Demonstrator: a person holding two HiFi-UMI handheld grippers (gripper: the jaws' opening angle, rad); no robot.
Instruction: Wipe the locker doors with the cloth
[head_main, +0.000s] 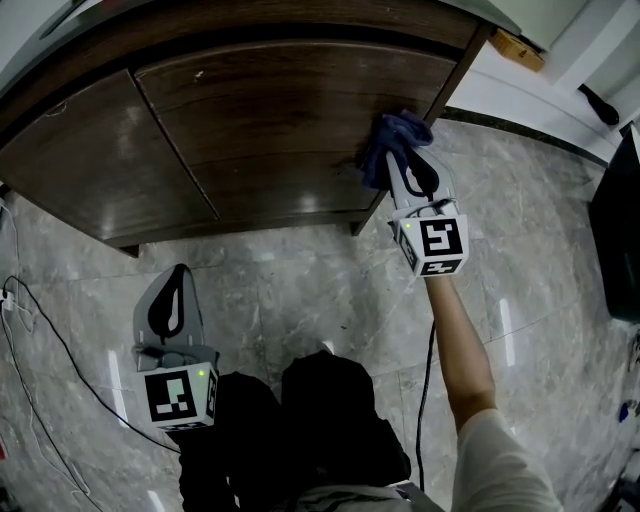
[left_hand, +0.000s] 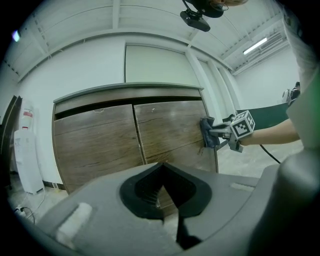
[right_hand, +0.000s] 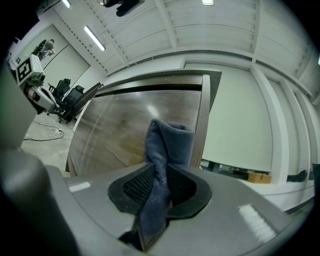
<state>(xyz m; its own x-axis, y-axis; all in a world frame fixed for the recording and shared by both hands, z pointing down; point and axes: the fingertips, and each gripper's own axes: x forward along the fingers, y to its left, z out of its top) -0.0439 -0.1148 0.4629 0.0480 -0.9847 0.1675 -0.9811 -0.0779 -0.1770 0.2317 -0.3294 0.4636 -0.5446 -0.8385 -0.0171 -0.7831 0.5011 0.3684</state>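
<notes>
Wiping looks mid-way: right gripper (head_main: 408, 170) clamps the blue cloth (head_main: 392, 140) against the right door (head_main: 280, 130) near its outer edge. Left door (head_main: 90, 165) probably remains. Left gripper (head_main: 172, 300) is closed, empty, well apart.

Office: wooden lockers (head_main: 270, 130), swivel chairs (right_hand: 75, 97)
</notes>
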